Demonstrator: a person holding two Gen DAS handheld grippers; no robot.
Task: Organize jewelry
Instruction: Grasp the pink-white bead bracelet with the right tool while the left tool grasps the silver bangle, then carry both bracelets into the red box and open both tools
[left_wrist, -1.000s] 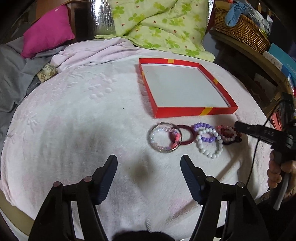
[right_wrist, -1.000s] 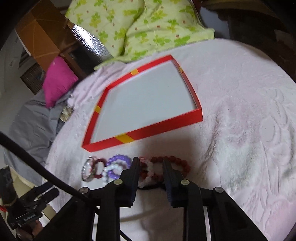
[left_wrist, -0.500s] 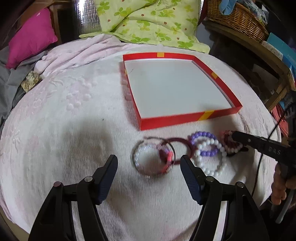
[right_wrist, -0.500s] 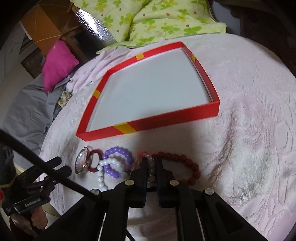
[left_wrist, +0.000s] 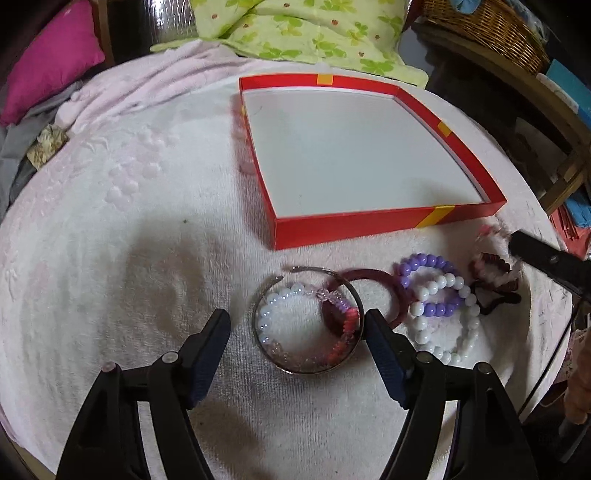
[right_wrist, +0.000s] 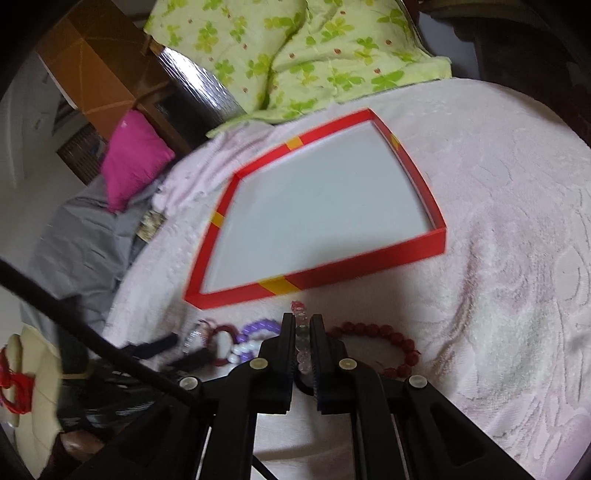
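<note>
**Desk:** Grippers first, nearest the lens. What are they doing over the pink blanket (left_wrist: 110, 229)?

**Photographer:** Right gripper (right_wrist: 303, 325) is clamped tight on a strand of clear and pink beads (right_wrist: 302, 341), pads pressing from both sides, the strand standing up between them. Left gripper (left_wrist: 297, 325) is spread wide, holding nothing; its jaws have just been opening a little further, and they straddle the metal bangle (left_wrist: 306, 321), the right finger tip (left_wrist: 376, 328) just beside its rim.

**Desk:** And the rest of the jewelry?

**Photographer:** All on the blanket in a row along the near side of the box: a white bead bracelet (left_wrist: 443, 314) and a purple bead bracelet (left_wrist: 428, 284) overlapping, right of the bangle, and a dark red bead bracelet (right_wrist: 384, 347) at the far right end. Beyond them sits the red box lid (left_wrist: 373, 221), nothing in it.

**Desk:** Advice for the step in hand?

**Photographer:** My reading: lift the strand slowly so it pulls clear of the tangle beside it, carry it over the near wall, then release low on the white floor. The left should close on the bangle's rim, not on the beads inside it
</note>
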